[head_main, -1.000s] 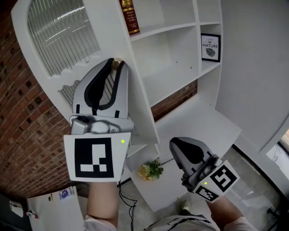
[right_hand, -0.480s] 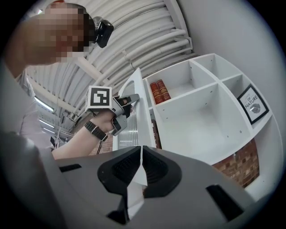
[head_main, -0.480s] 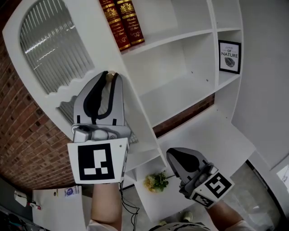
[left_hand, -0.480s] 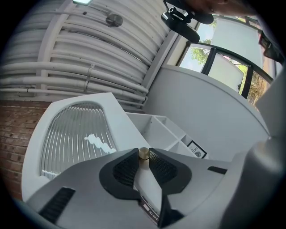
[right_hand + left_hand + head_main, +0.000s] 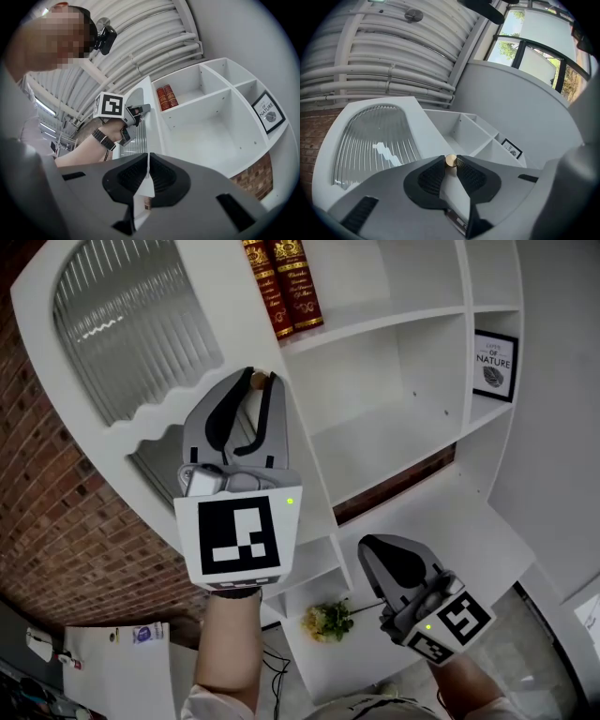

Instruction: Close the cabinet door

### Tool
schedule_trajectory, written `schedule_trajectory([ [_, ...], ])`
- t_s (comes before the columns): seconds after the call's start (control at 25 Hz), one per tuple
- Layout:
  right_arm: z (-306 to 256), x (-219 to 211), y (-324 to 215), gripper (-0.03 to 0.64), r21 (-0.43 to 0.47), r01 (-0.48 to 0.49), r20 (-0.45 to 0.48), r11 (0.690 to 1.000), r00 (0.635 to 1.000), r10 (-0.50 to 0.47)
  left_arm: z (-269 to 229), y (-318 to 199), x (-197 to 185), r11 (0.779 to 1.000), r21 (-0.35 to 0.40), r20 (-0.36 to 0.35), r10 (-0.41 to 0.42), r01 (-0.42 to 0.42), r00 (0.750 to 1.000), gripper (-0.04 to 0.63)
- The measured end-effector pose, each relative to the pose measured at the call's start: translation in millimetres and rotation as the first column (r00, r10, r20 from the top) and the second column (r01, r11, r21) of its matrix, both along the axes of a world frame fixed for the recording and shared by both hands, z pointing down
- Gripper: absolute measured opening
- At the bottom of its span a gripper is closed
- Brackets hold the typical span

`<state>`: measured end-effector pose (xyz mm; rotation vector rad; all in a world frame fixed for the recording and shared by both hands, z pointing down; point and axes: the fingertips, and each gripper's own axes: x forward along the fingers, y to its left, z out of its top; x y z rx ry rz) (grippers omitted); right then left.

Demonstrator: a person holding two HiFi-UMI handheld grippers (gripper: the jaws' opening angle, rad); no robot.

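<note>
The knob (image 5: 450, 161) is gripped by the left hand-held gripper (image 5: 256, 381), jaws opening. The cabinet door (image 5: 122, 343) should be swung right until flush. The right hand-held gripper (image 5: 148, 159) is clenched, empty.

Home-style room set inside an industrial hall: white cabinet (image 5: 403, 427) with books (image 5: 291, 287) and framed print (image 5: 494, 365), brick wall (image 5: 56, 521), exposed ceiling pipes (image 5: 393, 70).

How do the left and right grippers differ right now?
The left gripper is up at the cabinet door, fingers opening with its brass knob between them; the right gripper hangs lower, touching nothing. Its fingers are together and empty. Both point up toward the shelves.
</note>
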<state>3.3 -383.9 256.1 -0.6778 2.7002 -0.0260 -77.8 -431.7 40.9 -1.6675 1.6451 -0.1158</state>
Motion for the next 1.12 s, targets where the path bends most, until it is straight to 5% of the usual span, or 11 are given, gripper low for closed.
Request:
schedule_trajectory([
  [1.12, 7.5, -6.9, -27.0, 0.020, -0.005, 0.017, -0.032, 1.000, 0.999, -0.017, -0.4, -35.0, -21.1, 0.998, 0.043, -0.023, -0.041, 0.042, 0.999, 0.091],
])
